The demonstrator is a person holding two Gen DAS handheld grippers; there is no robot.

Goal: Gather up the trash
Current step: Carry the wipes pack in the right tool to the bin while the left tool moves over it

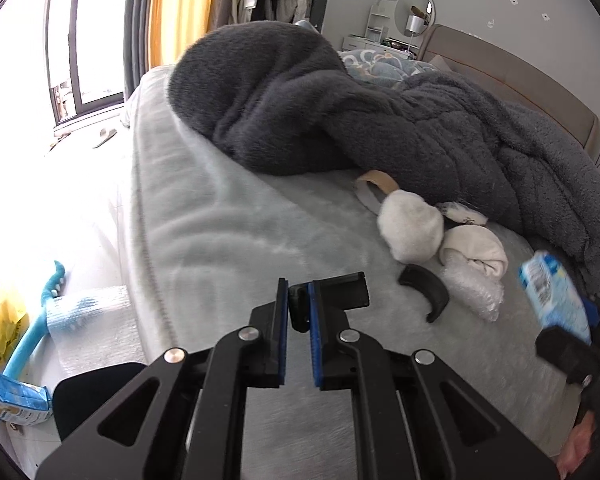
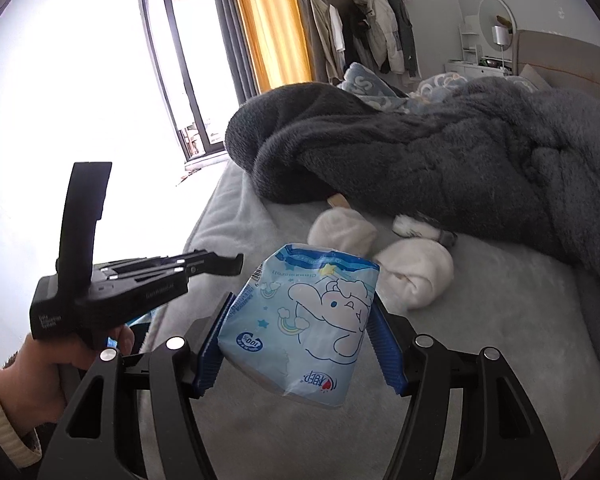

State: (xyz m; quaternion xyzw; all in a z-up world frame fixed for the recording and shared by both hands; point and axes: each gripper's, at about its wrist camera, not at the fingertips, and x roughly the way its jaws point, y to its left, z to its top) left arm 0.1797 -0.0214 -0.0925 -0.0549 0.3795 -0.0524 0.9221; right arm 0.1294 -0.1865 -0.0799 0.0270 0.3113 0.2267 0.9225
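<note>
A: Held above the pale grey bedspread [image 2: 500,340]: a blue tissue pack [image 2: 300,320] printed with a cartoon dog, clamped between the blue pads [image 2: 210,354] of the right gripper [image 2: 300,344], jaws about half spread and pressing both sides of the pack. Seen again, blurred, at the right edge of the left wrist view [image 1: 552,296].

B: And in the left gripper [image 1: 299,312]?

A: Clenched nearly shut on a small black curved piece [image 1: 298,306], pinched upright between the blue pads [image 1: 314,340]. Gripped from below by a hand [image 2: 40,376] in a cream ribbed cuff.

B: Still lying on the bed?

A: A second black curved piece [image 1: 424,290] flat on the bedspread, just beside a crumple of clear bubble wrap [image 1: 476,292]. Behind these, two white rolled socks [image 1: 412,232], touching each other. Next to them a roll of tape [image 1: 376,192], half tucked under the dark grey fleece blanket [image 1: 340,112].

B: Off the bed?

A: On the floor at left, another blue packet [image 1: 12,400], a yellow bag [image 1: 0,320], and a teal long-handled tool [image 1: 32,332] leaning at the bed's edge.
</note>
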